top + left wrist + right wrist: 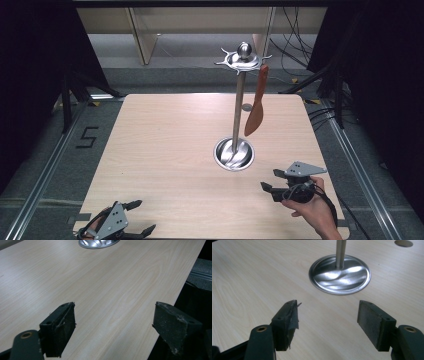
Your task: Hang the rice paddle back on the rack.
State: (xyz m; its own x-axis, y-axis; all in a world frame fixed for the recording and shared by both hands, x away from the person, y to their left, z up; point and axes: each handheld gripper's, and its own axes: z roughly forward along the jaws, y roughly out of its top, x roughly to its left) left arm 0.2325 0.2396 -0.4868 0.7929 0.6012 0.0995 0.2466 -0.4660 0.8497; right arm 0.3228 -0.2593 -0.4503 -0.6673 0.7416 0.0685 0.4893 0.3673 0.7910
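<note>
Right tongs (269,180) wide open, empty, near round base of steel stand (238,105). Left tongs (141,217) wide open, empty, at surface (170,140) near edge. Orange spatula (257,102) hangs from stand's top ring.

Both grippers are black, each topped by a grey three-cornered plate with small screw holes. Right gripper (270,181): black cable loops past the bare hand (312,210). Left gripper (144,217): fingers (58,328) carry worn, fraying dark pads; brass-ringed pivot holes at the bases.
</note>
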